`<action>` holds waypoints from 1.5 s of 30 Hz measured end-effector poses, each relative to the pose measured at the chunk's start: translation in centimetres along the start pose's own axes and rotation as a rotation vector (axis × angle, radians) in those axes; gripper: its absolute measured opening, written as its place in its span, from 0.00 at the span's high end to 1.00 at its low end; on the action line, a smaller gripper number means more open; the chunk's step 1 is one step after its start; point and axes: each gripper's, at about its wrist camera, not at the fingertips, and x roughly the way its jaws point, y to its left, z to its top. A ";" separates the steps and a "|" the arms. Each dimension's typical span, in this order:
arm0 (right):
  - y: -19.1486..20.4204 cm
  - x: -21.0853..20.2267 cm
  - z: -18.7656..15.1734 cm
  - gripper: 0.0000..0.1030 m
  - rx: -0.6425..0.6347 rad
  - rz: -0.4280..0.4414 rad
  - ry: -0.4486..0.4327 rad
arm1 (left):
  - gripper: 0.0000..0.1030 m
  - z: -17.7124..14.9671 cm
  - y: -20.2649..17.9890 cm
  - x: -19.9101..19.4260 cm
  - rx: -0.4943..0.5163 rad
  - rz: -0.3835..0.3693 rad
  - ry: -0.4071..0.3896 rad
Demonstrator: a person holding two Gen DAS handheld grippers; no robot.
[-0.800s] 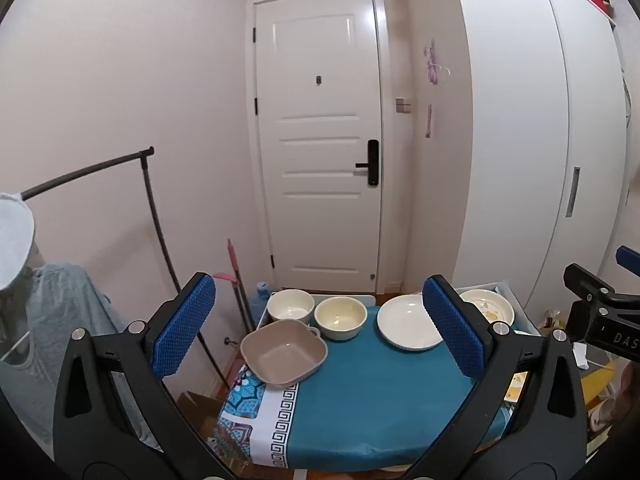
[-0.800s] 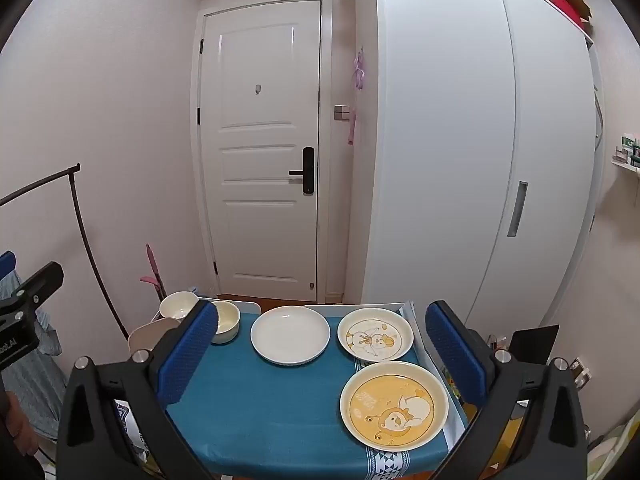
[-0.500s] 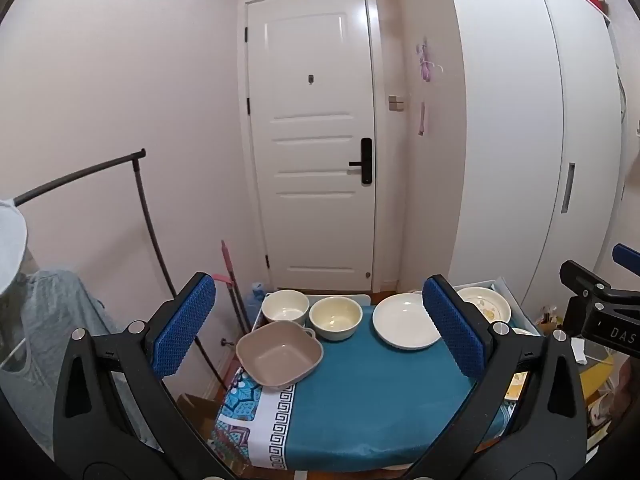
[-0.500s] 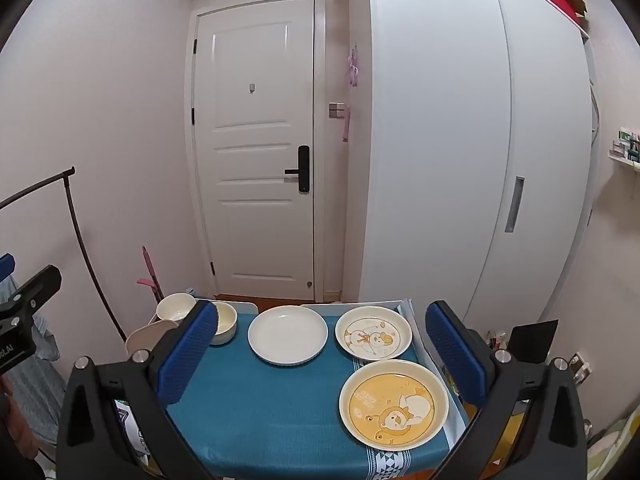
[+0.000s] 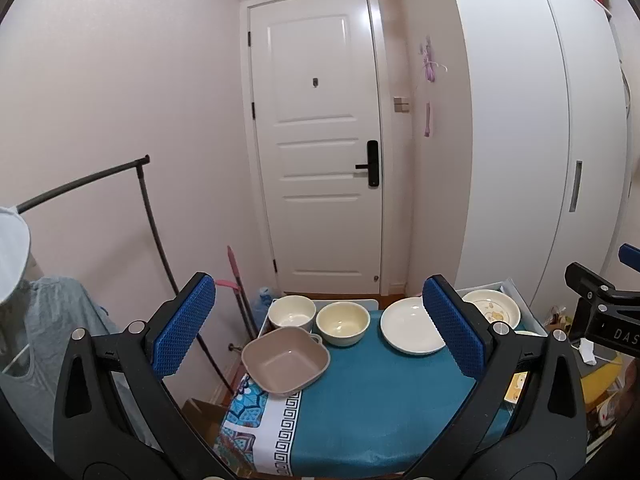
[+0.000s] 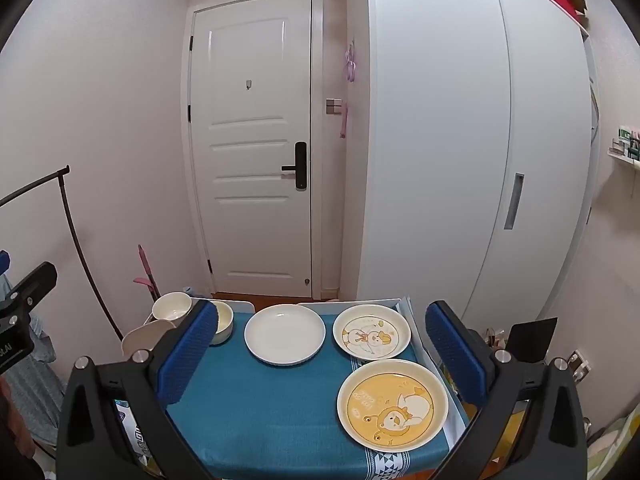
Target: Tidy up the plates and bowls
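Observation:
A small table under a teal cloth (image 5: 372, 404) (image 6: 260, 408) carries the dishes. On its left stand a square tan bowl (image 5: 285, 361), a white round bowl (image 5: 291, 312) and a cream round bowl (image 5: 342, 322). A plain white plate (image 5: 412, 330) (image 6: 285, 333) lies in the middle. To the right lie a white cartoon plate (image 6: 371, 337) (image 5: 493, 307) and a yellow bear plate (image 6: 392, 403). My left gripper (image 5: 316, 328) hangs open above and before the bowls, holding nothing. My right gripper (image 6: 320, 350) is open too, above the plates, empty.
A white door (image 5: 324, 160) and tall white wardrobe (image 6: 460, 160) stand behind the table. A black clothes rail (image 5: 148, 216) with a grey garment (image 5: 52, 320) is at the left. A pink mop (image 5: 236, 276) leans by the wall. Clutter lies on the floor at right (image 5: 600, 372).
Both views have tilted up slightly, so the table sits lower in each frame. The dishes have not moved and both grippers stay open.

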 end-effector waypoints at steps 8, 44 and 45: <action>-0.1 0.2 -0.1 0.00 0.003 -0.007 0.005 | 0.00 0.1 0.1 0.9 0.009 -0.020 0.010; -0.4 1.2 0.4 0.00 0.008 -0.003 0.012 | 0.00 0.4 -0.5 0.9 0.035 -0.013 -0.017; -0.3 1.3 0.4 0.00 0.008 -0.005 0.011 | 0.00 0.4 -0.5 1.0 0.037 -0.013 -0.016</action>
